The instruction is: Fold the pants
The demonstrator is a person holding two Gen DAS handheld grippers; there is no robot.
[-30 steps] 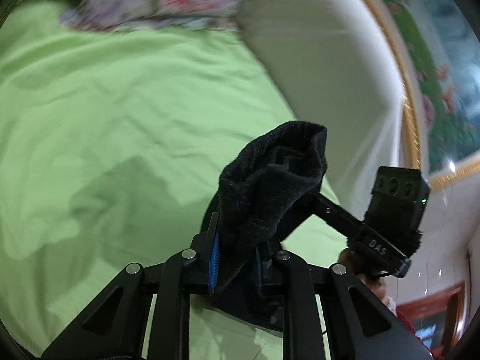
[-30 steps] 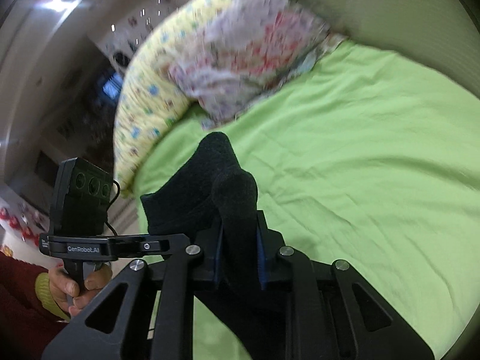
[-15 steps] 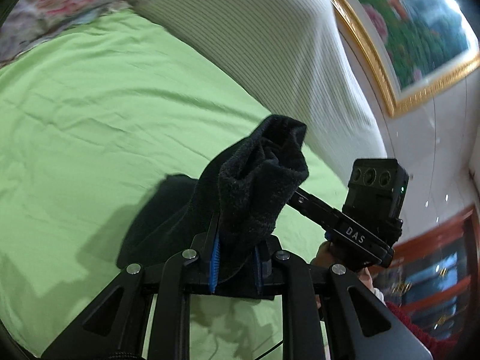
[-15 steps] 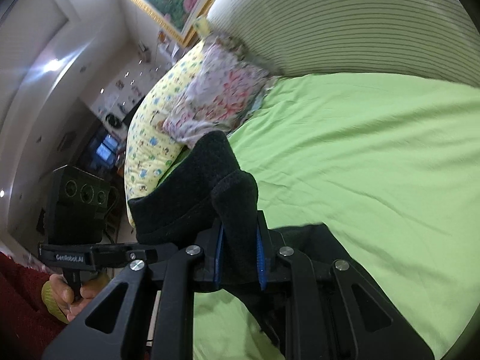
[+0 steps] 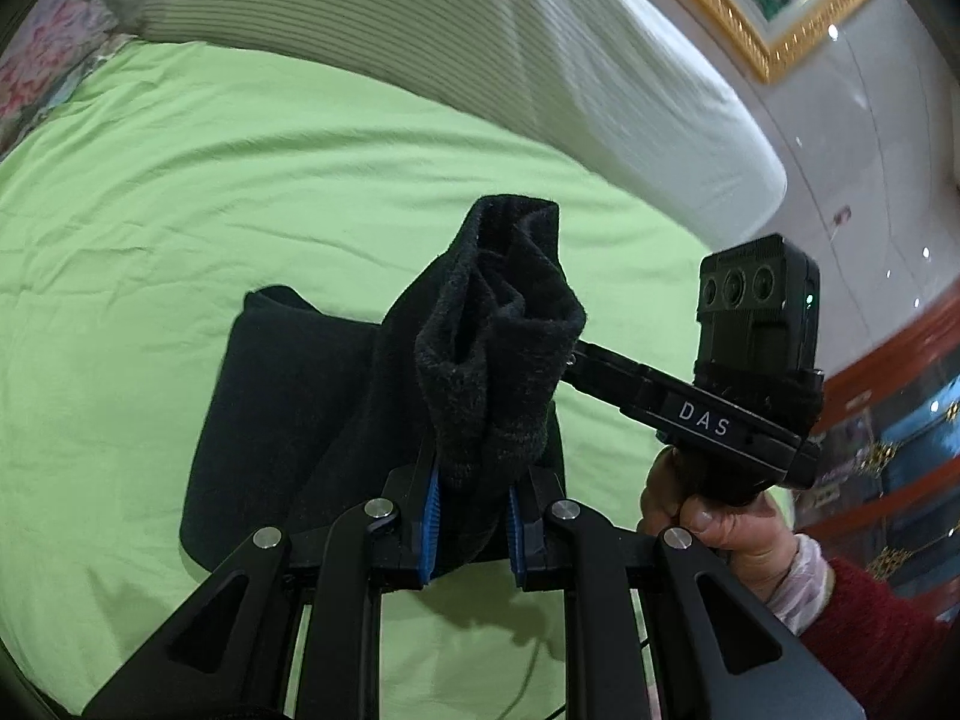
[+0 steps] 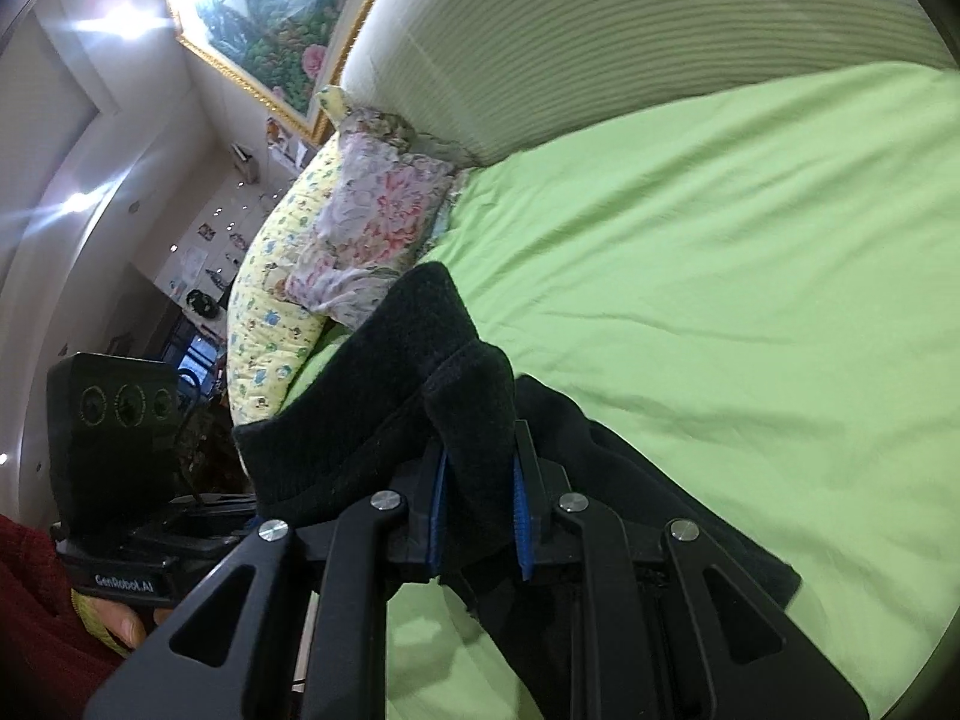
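Both tongs, left (image 5: 471, 531) and right (image 6: 478, 513), are clamped on bunched black fleece pants (image 5: 288, 414) above the green bedsheet (image 5: 180, 192), so lower evenly, keeping edges level.

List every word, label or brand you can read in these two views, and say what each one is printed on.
"DAS": white letters on the black bar of the right claw unit, seen from the left wrist view.
"GenRobot.AI": small white letters on the body of the left claw unit, seen from the right wrist view.
Papers and pictures on the far wall: too small and blurred to read.
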